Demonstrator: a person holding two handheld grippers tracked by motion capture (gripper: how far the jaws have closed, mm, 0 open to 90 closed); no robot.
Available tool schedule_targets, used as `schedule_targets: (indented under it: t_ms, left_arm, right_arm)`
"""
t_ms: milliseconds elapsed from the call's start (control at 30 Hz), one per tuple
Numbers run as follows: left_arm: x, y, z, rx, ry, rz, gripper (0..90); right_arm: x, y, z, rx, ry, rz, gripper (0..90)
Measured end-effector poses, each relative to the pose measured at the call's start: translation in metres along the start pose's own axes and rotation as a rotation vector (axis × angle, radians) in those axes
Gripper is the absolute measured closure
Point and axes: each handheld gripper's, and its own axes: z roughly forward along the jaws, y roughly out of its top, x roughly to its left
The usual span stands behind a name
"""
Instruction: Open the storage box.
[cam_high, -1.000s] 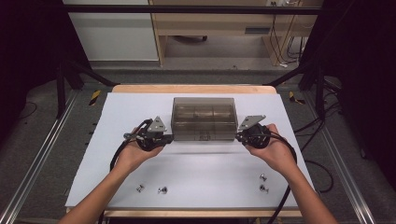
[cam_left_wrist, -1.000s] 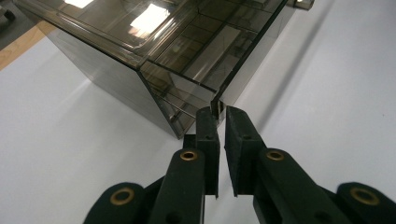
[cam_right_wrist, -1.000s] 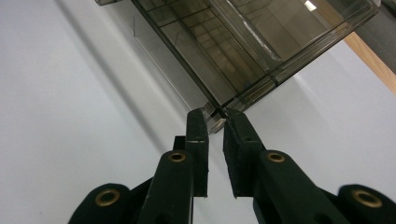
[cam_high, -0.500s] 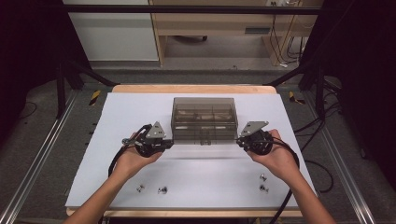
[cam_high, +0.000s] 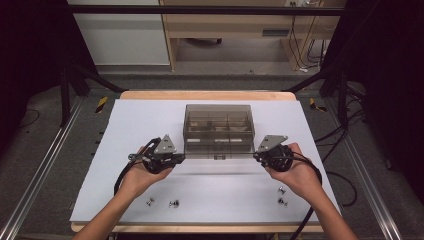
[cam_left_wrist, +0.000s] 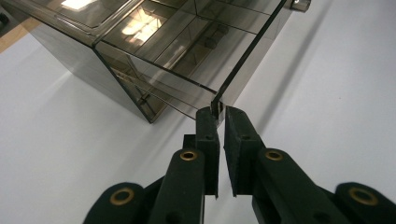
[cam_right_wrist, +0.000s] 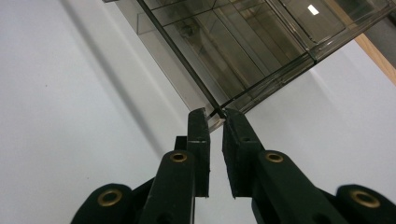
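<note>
near edge of the table, high view: small metal screws lie loose on the white sheet, two (cam_high: 161, 203) by the person's left forearm, two (cam_high: 281, 196) by the right. they are shiny and short; details too small to tell.

left hand (cam_high: 139, 172) holds the left gripper (cam_high: 181, 157), a black body with a grey three-cornered plate on top and a black cable looping back. its tips meet the near left corner of the box lid. in the left gripper view the two black jaws, matte with brass-coloured pivot pins, stand nearly together, and a thin smoky lid edge (cam_left_wrist: 243, 58) sits in the narrow gap at their tips: pinched on the lid's corner.

right hand (cam_high: 295, 172) holds the right gripper (cam_high: 256, 156) in mirror pose at the near right corner. in the right gripper view its jaws are likewise close together, with the lid corner (cam_right_wrist: 217, 112) caught between the tips.

the compartment box (cam_high: 218, 131) stands at the middle of the sheet, between the two grippers. it is smoke-tinted clear plastic, rectangular, with straight internal dividers forming several cells, and glossy walls catching lamp reflections. a small latch tab (cam_high: 218, 157) juts from the near edge of the lid.

the white sheet (cam_high: 135, 125) is smooth, matte and flat, covering a wooden tabletop (cam_high: 200, 94) whose pale edge shows at the far side. beyond: dark floor, black frame posts, cables and a pale wooden bench.
</note>
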Motion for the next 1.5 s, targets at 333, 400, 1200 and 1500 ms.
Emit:
schedule_targets:
  t_ms: [333, 400, 1200, 1500]
  left_arm:
    - [-0.006, -0.001, -0.002, 0.001, 0.008, 0.007, 84.4]
    - [-0.007, -0.002, -0.001, 0.003, 0.007, 0.007, 84.5]
    - [-0.006, -0.01, 0.0, -0.019, -0.003, -0.017, 84.4]
    - [-0.003, -0.014, 0.001, -0.042, -0.019, -0.044, 83.5]
  right_arm:
    - [0.003, -0.005, -0.003, -0.011, 0.0, 0.009, 81.8]
    - [0.004, -0.005, -0.003, -0.004, 0.002, 0.003, 81.9]
    - [0.011, -0.009, -0.001, -0.007, 0.015, 0.02, 82.8]
    - [0.011, -0.012, 0.0, -0.022, 0.025, 0.035, 80.9]
